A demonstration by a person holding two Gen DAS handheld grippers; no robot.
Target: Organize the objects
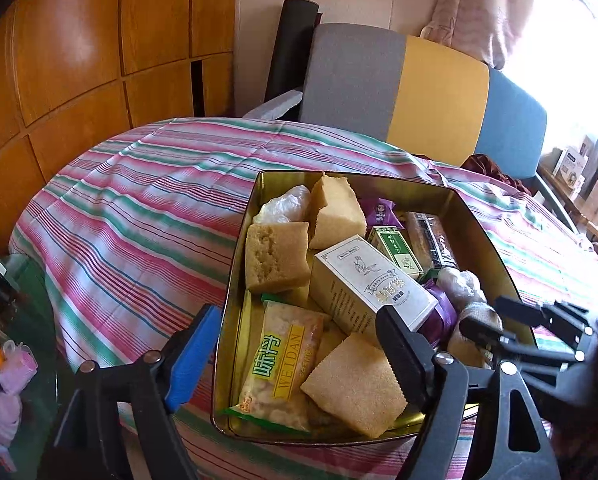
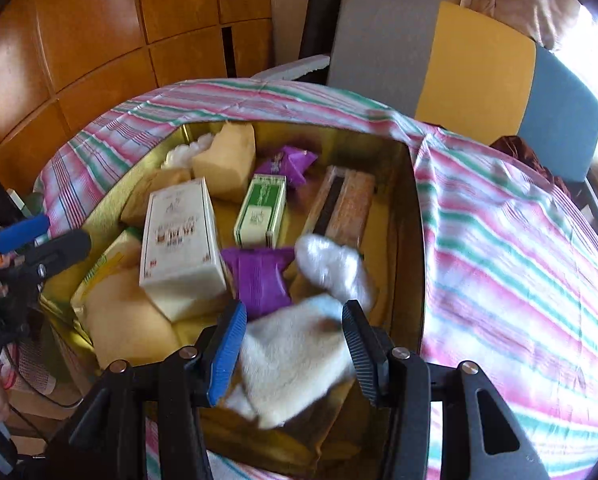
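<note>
A gold tin box (image 1: 479,216) (image 2: 413,184) sits on the striped cloth, full of snacks: cake pieces (image 1: 277,256), a white carton (image 1: 363,280) (image 2: 179,236), a green carton (image 1: 397,250) (image 2: 261,208), purple packets (image 2: 259,276), a Weidan packet (image 1: 283,364). My left gripper (image 1: 299,352) is open and empty, its fingers astride the tin's near left wall. My right gripper (image 2: 295,348) is open over the tin's near end, with a white wrapped bundle (image 2: 295,360) lying between its fingers. It also shows in the left wrist view (image 1: 499,316).
The striped cloth (image 1: 139,208) (image 2: 519,260) covers the table. A grey, yellow and blue chair back (image 1: 419,92) (image 2: 459,52) stands behind it. Wooden cabinets (image 1: 79,60) are at the left. Small items (image 1: 3,368) lie at the lower left.
</note>
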